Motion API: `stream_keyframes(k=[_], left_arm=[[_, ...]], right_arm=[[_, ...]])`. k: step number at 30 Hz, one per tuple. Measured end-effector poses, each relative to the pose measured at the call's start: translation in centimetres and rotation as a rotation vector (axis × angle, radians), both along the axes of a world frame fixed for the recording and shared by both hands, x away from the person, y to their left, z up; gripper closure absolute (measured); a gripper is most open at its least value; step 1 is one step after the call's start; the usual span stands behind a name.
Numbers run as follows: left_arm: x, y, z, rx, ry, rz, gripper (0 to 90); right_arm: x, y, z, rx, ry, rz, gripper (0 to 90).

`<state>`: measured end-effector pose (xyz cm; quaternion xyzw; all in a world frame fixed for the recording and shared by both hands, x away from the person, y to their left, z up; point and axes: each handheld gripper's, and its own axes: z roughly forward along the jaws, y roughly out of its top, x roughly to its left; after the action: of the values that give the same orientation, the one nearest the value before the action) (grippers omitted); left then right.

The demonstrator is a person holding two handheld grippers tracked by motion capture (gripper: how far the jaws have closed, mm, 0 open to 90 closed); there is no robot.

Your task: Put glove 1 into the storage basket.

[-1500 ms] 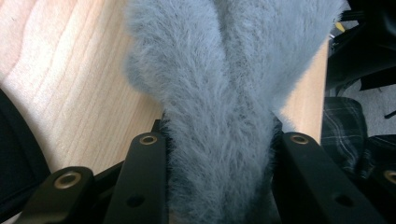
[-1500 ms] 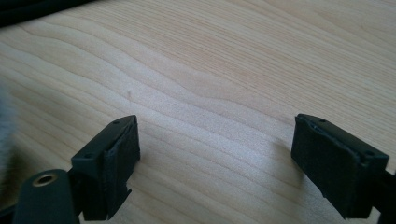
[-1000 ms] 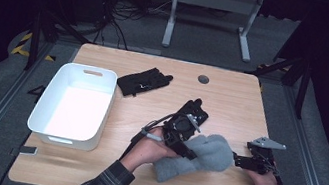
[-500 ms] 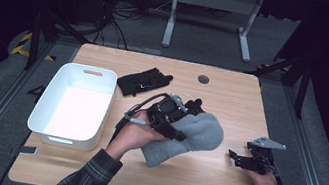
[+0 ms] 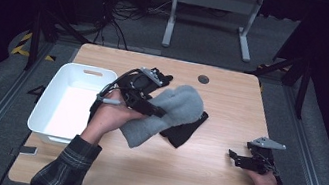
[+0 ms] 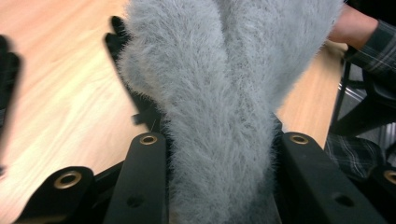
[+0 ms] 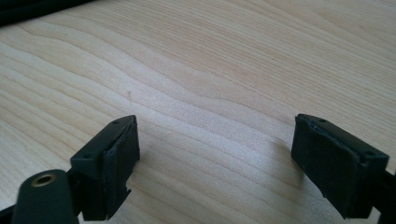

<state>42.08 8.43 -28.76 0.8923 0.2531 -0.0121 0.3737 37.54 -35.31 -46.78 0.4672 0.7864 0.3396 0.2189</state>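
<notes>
We've swung the grey mitten, clamped in our left gripper, from mid-frame toward the white bin at left; probably dropping it there next. Right gripper sits spread wide, empty.

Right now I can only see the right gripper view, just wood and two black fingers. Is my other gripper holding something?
Observer: Yes. The left gripper is shut on a fuzzy grey mitten, lifted above the table.
Operator: Is there anything under the mitten?
Observer: A black glove lies flat on the wood just beneath it.
Operator: Is there somewhere to put stuff?
Observer: A white bin sits on the table's left side, and nothing is in it.
Operator: Where's my right gripper?
Observer: The right gripper is low over the table's right side, fingers open, holding nothing.
</notes>
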Motion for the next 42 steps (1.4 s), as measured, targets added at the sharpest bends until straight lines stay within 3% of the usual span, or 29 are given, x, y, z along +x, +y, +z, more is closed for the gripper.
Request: stream_keyframes(k=[12, 25, 32, 42], left_arm=[[0.8, 6.6, 1.1, -0.018, -0.007, 0.149, 66.9], [1.0, 12.5, 0.3, -0.034, 0.015, 0.291, 66.9], [1.5, 16.1, -1.1, -0.027, 0.045, 0.381, 66.9], [2.4, 18.5, -4.2, -0.001, 0.109, 0.463, 66.8]], right_arm=[[0.0, 0.0, 0.0, 0.0, 0.0, 0.0, 15.7], [0.0, 0.0, 0.0, 0.0, 0.0, -0.001, 15.7], [0.0, 0.0, 0.0, -0.001, 0.0, -0.002, 15.7], [0.0, 0.0, 0.0, -0.001, 0.0, -0.002, 15.6]])
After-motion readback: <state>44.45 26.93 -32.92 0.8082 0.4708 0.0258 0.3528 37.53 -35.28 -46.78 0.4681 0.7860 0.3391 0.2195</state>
